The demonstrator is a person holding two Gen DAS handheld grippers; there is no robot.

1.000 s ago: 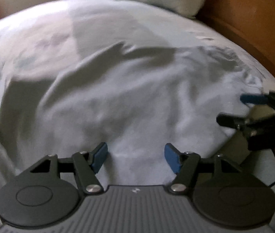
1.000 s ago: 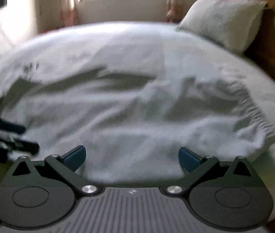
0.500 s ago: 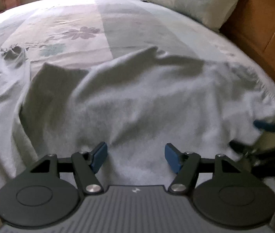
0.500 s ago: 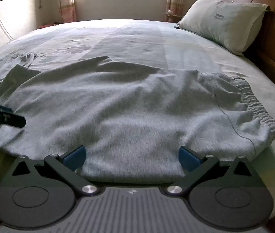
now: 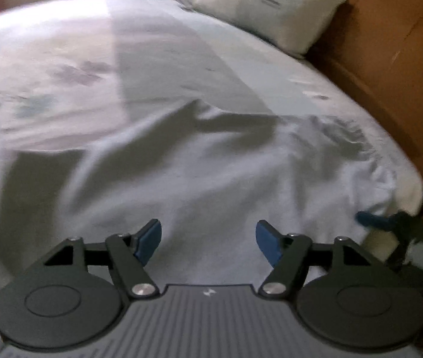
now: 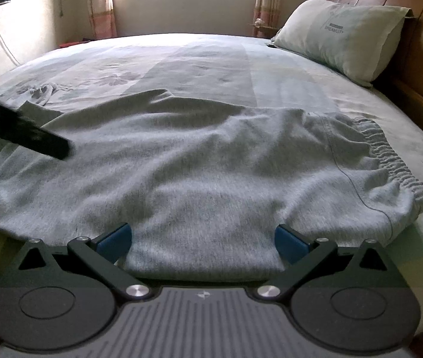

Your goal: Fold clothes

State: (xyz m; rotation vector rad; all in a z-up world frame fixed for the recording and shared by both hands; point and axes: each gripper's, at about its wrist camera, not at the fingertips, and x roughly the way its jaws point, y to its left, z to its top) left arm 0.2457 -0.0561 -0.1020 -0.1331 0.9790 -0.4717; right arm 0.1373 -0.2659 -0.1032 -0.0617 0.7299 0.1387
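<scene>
Here, grey garment [image 6: 211, 161] spread mid-frame on the bed [image 6: 205, 56], unfolded.
Left tongs [image 5: 208, 238] opening, empty; right tongs [image 6: 202, 238] wide, fabric between, ungripped: closing may bunch or miss the hem.

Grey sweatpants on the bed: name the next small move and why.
Probably lower the right gripper and close it on the near edge of the grey elastic-waist sweatpants. They lie spread, unfolded, and its open jaws already straddle that edge.
</scene>
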